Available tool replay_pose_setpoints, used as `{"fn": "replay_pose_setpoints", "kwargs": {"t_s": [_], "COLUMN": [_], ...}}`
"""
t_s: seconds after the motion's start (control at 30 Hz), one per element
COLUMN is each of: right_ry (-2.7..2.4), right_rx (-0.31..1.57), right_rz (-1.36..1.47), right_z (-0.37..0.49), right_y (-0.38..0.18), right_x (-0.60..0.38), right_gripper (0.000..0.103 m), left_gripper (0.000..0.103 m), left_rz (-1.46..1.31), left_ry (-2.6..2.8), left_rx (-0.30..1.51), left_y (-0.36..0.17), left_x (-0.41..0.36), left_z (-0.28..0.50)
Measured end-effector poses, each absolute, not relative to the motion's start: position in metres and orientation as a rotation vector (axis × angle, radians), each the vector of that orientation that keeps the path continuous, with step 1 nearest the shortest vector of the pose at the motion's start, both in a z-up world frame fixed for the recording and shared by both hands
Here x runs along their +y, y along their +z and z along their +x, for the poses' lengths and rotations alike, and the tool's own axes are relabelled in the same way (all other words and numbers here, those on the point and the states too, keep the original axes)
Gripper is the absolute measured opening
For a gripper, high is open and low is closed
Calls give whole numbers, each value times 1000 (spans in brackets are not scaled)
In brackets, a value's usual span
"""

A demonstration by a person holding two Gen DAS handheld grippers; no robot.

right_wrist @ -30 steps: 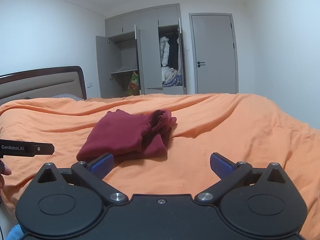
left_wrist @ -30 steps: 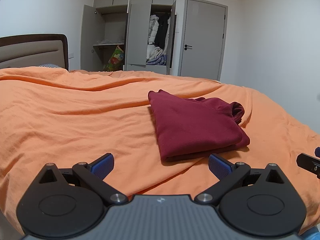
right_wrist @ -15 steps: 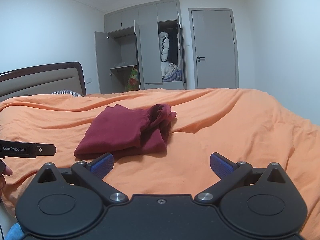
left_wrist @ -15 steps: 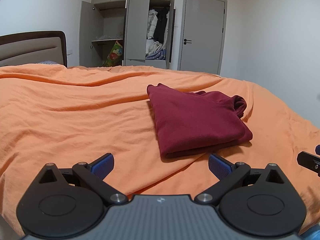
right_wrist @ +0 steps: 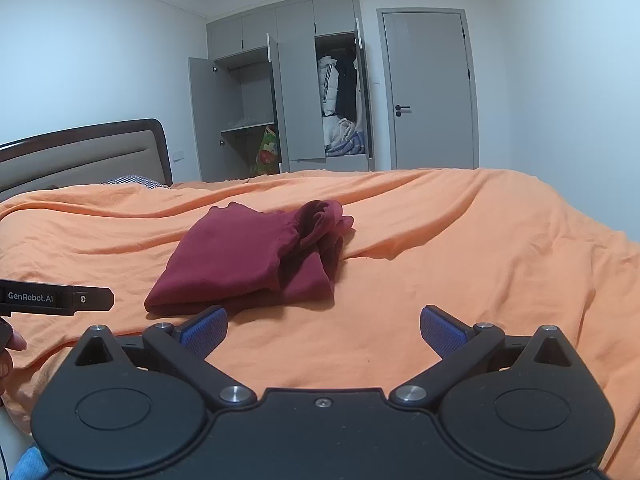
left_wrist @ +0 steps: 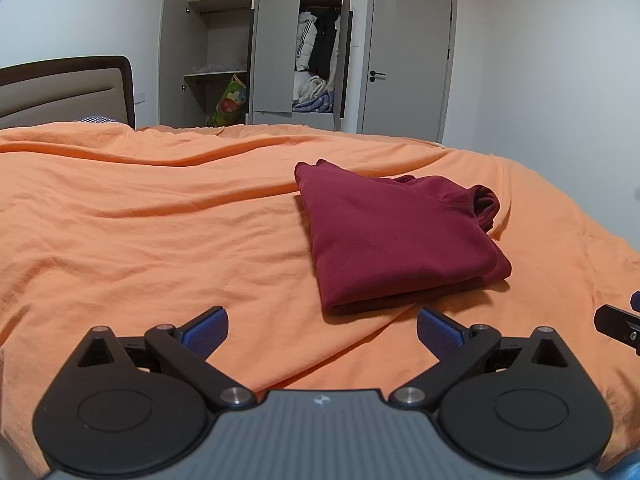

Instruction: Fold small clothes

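Looks pretty much done to me: the dark red top (left_wrist: 396,236) sits folded in a neat-ish stack on the orange bed (left_wrist: 160,220), both tongs (left_wrist: 322,330) (right_wrist: 323,330) spread wide and empty, maybe just that bunched end left to tidy.

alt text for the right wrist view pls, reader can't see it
A dark red garment, folded with one bunched end, lies on an orange bedspread ahead of the open, empty right gripper. The left gripper pokes in at the left edge; behind stand an open wardrobe and a closed door.
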State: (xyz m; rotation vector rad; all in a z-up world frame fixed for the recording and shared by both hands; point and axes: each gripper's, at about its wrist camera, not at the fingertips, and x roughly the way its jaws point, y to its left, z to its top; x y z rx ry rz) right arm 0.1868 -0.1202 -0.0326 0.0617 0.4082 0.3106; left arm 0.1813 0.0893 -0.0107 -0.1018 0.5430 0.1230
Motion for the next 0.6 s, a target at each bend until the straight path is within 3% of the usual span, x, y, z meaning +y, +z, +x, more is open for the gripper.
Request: {"fn": "replay_pose_setpoints", "kwargs": {"t_s": [0.6], "right_ry": [311], "right_rx": [429], "right_rz": [62], "right_z": [194], "right_y": [-38], "right_x": [-119], "right_gripper": [102], "left_gripper": [103], "left_rz": [-104], "left_ry": [122], "left_rx": [559], "left_y": [-14], "left_x": [90], "left_z": [188]}}
